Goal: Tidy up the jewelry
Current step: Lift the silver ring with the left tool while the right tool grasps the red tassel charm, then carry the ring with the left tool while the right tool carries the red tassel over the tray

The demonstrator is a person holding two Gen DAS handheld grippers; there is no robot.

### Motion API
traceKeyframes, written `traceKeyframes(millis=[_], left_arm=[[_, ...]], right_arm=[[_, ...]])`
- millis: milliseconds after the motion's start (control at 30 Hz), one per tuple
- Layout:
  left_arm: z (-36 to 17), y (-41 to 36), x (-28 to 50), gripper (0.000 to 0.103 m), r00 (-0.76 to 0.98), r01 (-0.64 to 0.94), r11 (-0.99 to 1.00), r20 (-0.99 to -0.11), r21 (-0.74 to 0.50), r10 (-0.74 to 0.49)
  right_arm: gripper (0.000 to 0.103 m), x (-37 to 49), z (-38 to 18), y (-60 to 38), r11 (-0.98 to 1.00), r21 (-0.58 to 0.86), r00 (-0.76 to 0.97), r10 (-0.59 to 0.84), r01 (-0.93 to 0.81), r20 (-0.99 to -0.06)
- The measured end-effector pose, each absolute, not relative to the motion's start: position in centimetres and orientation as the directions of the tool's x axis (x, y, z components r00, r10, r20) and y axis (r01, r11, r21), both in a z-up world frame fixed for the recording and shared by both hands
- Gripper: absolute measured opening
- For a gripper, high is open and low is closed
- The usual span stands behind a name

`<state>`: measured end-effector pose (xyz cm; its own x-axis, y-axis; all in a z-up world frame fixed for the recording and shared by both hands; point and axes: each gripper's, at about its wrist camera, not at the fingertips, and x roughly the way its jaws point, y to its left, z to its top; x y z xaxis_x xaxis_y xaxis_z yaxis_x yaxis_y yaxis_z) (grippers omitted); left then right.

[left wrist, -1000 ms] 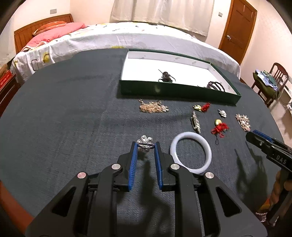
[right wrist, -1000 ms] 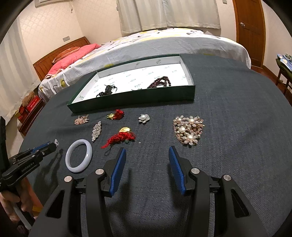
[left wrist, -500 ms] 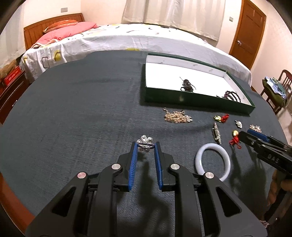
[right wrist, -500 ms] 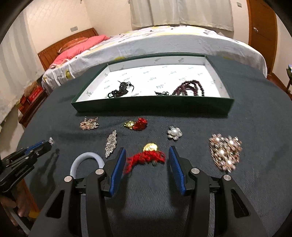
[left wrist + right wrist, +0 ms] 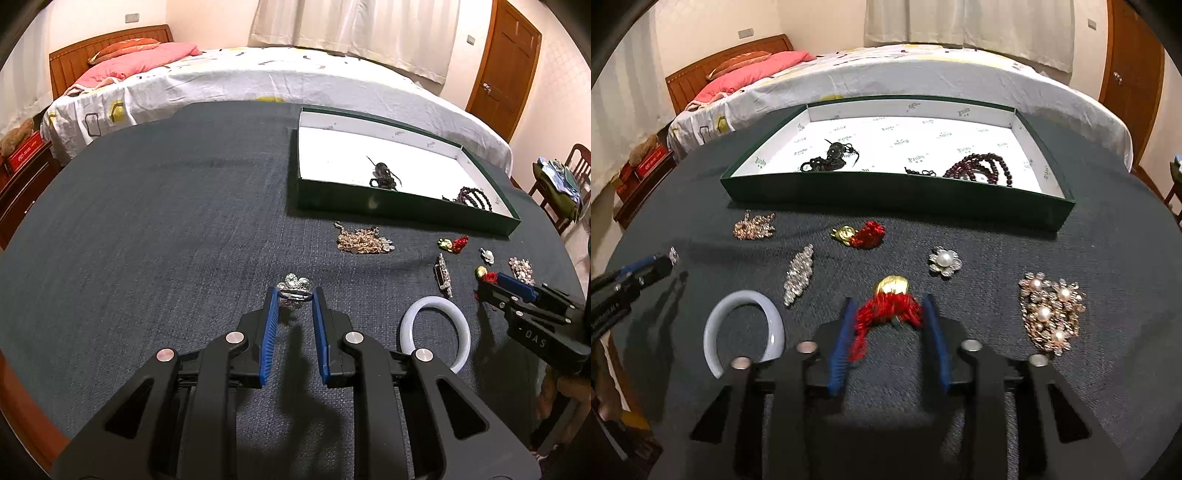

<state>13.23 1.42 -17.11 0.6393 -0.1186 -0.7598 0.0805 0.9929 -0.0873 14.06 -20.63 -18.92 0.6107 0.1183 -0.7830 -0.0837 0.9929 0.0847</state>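
My left gripper (image 5: 294, 293) is shut on a silver flower ring (image 5: 293, 284) and holds it just above the dark table cloth. In the right wrist view it (image 5: 670, 258) enters from the left edge. My right gripper (image 5: 888, 306) straddles a red tassel with a gold charm (image 5: 886, 310). Its jaws are closing, and the red threads touch both blue pads. In the left wrist view the right gripper (image 5: 484, 286) sits at the far right. The green tray (image 5: 886, 195) with a white lining stands behind the loose pieces. A white bangle (image 5: 744, 325) lies between the two grippers.
On the cloth lie a gold chain heap (image 5: 753, 227), a rhinestone bar brooch (image 5: 799, 275), a second red tassel charm (image 5: 860, 234), a pearl flower (image 5: 945, 261) and a pearl cluster brooch (image 5: 1051, 314). The tray holds black beads (image 5: 831, 158) and dark red beads (image 5: 975, 171). A bed stands beyond the table.
My right gripper moved left over the red tassel and its jaws narrowed around it. My left gripper drifted left, still shut on the ring.
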Motion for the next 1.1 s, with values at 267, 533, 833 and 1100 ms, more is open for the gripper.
traceKeyframes(millis=[267,533,833,1100], left_arm=[[-16.9,1.2,13.2,0.019,0.644,0.087,0.993,-0.756,-0.085,-0.121],[-16.2,0.4,13.1,0.019,0.654,0.103,0.991,-0.744,-0.089,-0.135],[-13.8,-1.1,13.6,0.019,0.688,0.144,0.984,-0.704,-0.105,-0.175],[-11.1,-3.3,16.1,0.019,0.729,0.193,0.973,-0.646,-0.122,-0.226]], right_arm=[[0.017,13.3,-18.8,-21.6,0.991,0.116,0.629,0.135,-0.071,-0.765],[0.017,12.5,-17.6,-22.2,0.99,0.124,0.66,0.134,-0.063,-0.739],[0.017,12.5,-14.7,-23.4,0.99,0.131,0.716,0.129,-0.053,-0.687],[0.017,14.6,-11.0,-24.6,0.992,0.114,0.781,0.114,-0.055,-0.615]])
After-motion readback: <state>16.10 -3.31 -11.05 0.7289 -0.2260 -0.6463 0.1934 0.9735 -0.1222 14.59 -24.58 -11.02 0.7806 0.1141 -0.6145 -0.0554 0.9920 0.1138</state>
